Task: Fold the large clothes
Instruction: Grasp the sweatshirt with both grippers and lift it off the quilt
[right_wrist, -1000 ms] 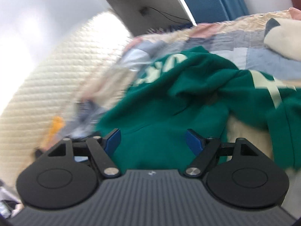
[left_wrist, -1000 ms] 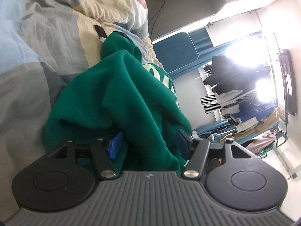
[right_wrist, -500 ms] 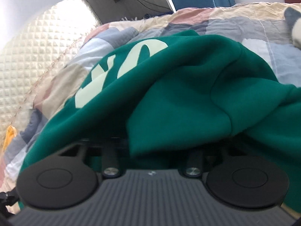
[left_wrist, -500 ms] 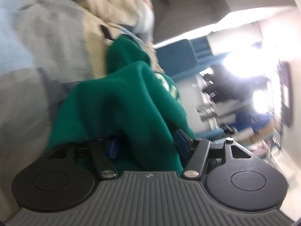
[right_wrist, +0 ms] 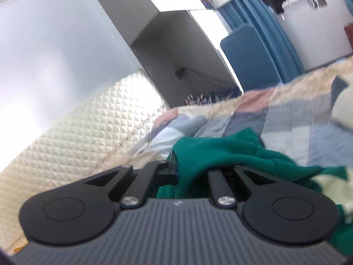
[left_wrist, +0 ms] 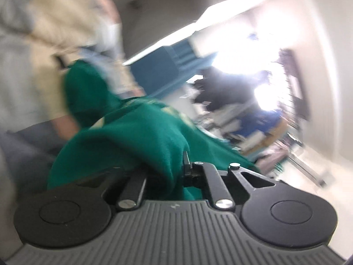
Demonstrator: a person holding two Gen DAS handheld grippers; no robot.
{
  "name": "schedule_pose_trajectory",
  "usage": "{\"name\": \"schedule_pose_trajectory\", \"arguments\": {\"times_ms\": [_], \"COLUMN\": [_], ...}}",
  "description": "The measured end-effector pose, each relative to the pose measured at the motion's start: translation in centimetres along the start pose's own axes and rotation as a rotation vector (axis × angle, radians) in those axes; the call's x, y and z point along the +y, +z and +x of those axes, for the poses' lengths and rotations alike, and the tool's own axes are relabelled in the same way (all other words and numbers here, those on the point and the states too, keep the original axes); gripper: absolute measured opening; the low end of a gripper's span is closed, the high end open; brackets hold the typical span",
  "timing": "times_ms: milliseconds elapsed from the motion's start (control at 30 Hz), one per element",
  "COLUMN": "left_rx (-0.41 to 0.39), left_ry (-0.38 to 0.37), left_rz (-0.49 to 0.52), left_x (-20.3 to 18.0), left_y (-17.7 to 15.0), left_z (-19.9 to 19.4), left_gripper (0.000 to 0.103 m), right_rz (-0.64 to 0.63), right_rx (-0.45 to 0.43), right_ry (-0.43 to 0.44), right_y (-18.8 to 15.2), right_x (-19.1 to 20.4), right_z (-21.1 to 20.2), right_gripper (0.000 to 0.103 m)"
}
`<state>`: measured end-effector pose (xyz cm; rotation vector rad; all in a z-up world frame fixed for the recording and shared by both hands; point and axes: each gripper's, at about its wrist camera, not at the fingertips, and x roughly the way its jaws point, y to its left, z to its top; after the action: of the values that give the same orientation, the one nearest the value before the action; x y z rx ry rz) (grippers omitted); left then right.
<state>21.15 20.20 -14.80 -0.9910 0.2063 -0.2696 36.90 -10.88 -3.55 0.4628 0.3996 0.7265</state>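
A large green sweatshirt [left_wrist: 136,137] with pale lettering lies bunched on the patchwork bed quilt [left_wrist: 28,66]. In the blurred left wrist view, my left gripper [left_wrist: 174,172] has its jaws closing tight on a fold of the cloth. One finger is buried under the fabric. In the right wrist view the same sweatshirt [right_wrist: 220,150] drapes over my right gripper [right_wrist: 189,167], whose jaws are closing hard on another fold. Its left finger [right_wrist: 172,165] shows and the other is covered. Both grippers point roughly level, with the cloth raised off the quilt [right_wrist: 286,119].
A cream quilted headboard [right_wrist: 77,137] rises left of the bed. A blue chair [right_wrist: 249,59] and blue curtains stand beyond the bed's far edge. A rack of dark hanging clothes [left_wrist: 231,92] and piled items sit by a bright window.
Both grippers went from open around the sweatshirt to shut on folds of it. The right one dipped under the cloth, then rose and tilted up. The left lifted slightly and rolled.
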Motion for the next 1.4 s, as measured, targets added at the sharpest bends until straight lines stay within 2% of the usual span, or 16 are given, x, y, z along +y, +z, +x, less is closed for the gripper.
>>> {"name": "schedule_pose_trajectory", "arguments": {"times_ms": [133, 233, 267, 400, 533, 600, 633, 667, 733, 767, 800, 867, 1000, 1200, 1300, 1400], "left_rx": [0.04, 0.088, 0.112, 0.173, 0.172, 0.17, 0.172, 0.167, 0.141, 0.135, 0.132, 0.119, 0.116, 0.065, 0.066, 0.081], "left_ry": [-0.194, -0.25, -0.244, -0.127, -0.064, -0.042, -0.021, 0.005, 0.036, 0.028, 0.027, 0.055, 0.039, 0.034, 0.025, 0.035], "left_rz": [0.049, -0.005, -0.02, 0.018, 0.04, 0.049, 0.043, 0.035, 0.018, 0.005, -0.009, -0.036, -0.129, -0.212, -0.252, -0.245], "left_x": [-4.0, -5.4, -5.5, -6.1, -6.7, -6.9, -6.8, -6.8, -6.4, -6.1, -6.0, -5.3, -3.6, -1.9, -1.5, -1.2], "left_y": [-1.3, -4.2, -5.4, -8.6, -10.2, -10.7, -10.9, -10.7, -10.1, -9.8, -9.6, -9.3, -9.3, -8.3, -8.2, -8.0], "left_z": [-2.0, -3.8, -4.2, -4.8, -4.5, -4.7, -4.7, -4.6, -4.7, -4.7, -4.9, -5.0, -4.9, -3.8, -3.0, -1.7], "left_gripper": [0.009, 0.009, 0.009, 0.009, 0.01, 0.016, 0.037, 0.065, 0.078, 0.079, 0.079, 0.082, 0.082, 0.083, 0.083, 0.081], "right_rz": [0.038, 0.084, 0.093, 0.126, 0.233, 0.272, 0.29, 0.307, 0.335, 0.353, 0.377, 0.441, 0.474, 0.545, 0.601, 0.581], "right_rx": [-0.066, -0.102, -0.108, -0.059, 0.026, 0.042, 0.042, 0.041, 0.05, 0.057, 0.063, 0.07, 0.118, 0.232, 0.268, 0.235], "right_ry": [-0.012, -0.035, -0.045, -0.14, -0.207, -0.226, -0.225, -0.224, -0.222, -0.218, -0.209, -0.209, -0.256, -0.324, -0.3, -0.256], "right_y": [0.9, 0.6, 0.2, -2.6, -4.5, -5.0, -5.2, -5.3, -5.6, -5.8, -6.0, -6.8, -8.1, -9.9, -10.8, -10.4], "right_x": [-0.4, -1.5, -1.8, -3.4, -5.9, -6.7, -6.8, -6.9, -7.2, -7.4, -7.6, -7.9, -8.3, -9.6, -10.5, -10.4], "right_z": [-5.5, -9.2, -10.3, -13.2, -12.3, -12.0, -12.0, -12.0, -11.7, -11.5, -11.7, -11.8, -10.8, -8.7, -7.3, -6.2], "right_gripper": [0.008, 0.008, 0.008, 0.008, 0.009, 0.011, 0.011, 0.011, 0.017, 0.029, 0.052, 0.073, 0.072, 0.073, 0.072, 0.07]}}
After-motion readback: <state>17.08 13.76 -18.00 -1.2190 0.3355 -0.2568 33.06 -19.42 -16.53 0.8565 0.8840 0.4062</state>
